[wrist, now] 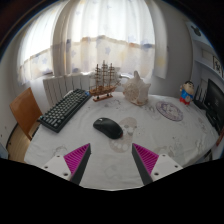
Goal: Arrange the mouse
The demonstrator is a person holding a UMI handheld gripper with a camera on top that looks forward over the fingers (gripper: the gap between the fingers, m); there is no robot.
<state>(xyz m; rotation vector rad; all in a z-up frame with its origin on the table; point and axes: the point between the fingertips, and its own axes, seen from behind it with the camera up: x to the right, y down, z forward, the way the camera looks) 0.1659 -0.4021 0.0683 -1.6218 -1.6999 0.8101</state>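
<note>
The gripper is wide open, and its two fingers hold nothing. Each finger has a bright pink pad on its inner side. The fingers hang over a round table with a white cloth on it. The cloth between the fingers is bare.

Just ahead of the fingers, a bit past their tips, lies the mouse. It is dark, almost black, smooth and rounded like a flat pebble. It sits flat on the cloth and nothing touches it. It is closer to the left finger's side than the right one.

To the left of the mouse is a black keyboard. It lies at a slant, well apart from the mouse.

Farther back, behind the mouse, stands a small model ship with tall masts. Next to it on the right is a big pale shell. More to the right is a small plate, and past that a little toy figure.

Behind the table are white curtains over a bright window. A brown chair stands at the left side of the table.
</note>
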